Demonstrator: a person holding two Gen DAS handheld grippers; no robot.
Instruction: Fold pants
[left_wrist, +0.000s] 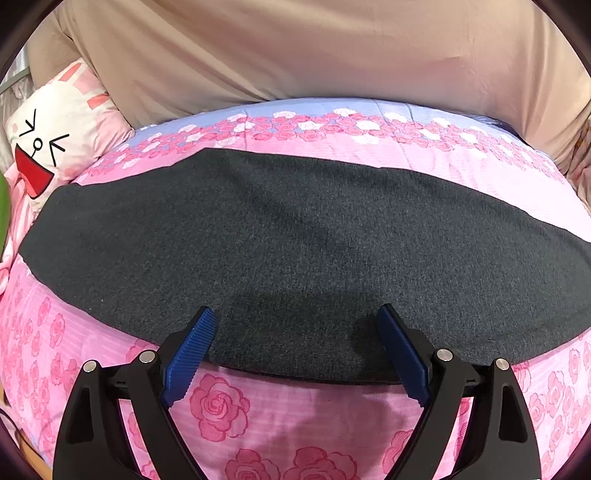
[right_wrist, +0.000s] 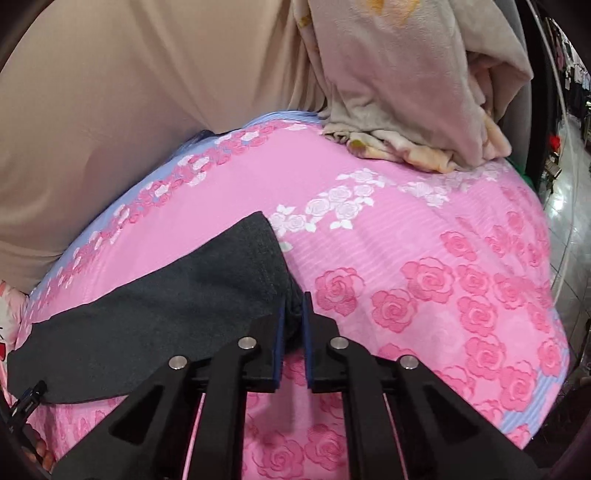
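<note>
Dark grey pants (left_wrist: 295, 236) lie flat across a pink rose-print bed cover (left_wrist: 280, 413), stretching from left to right. My left gripper (left_wrist: 297, 315) is open, its blue pads spread over the near edge of the pants. In the right wrist view the pants (right_wrist: 177, 310) run off to the left, and my right gripper (right_wrist: 293, 306) is shut on their near right corner. The end of the pants beyond that corner (right_wrist: 258, 243) points away from me.
A beige sheet or wall (left_wrist: 295, 48) rises behind the bed. A white cartoon-face pillow (left_wrist: 55, 140) lies at the far left. A heap of beige blankets (right_wrist: 413, 92) sits at the bed's far right. The floor (right_wrist: 569, 229) shows past the right edge.
</note>
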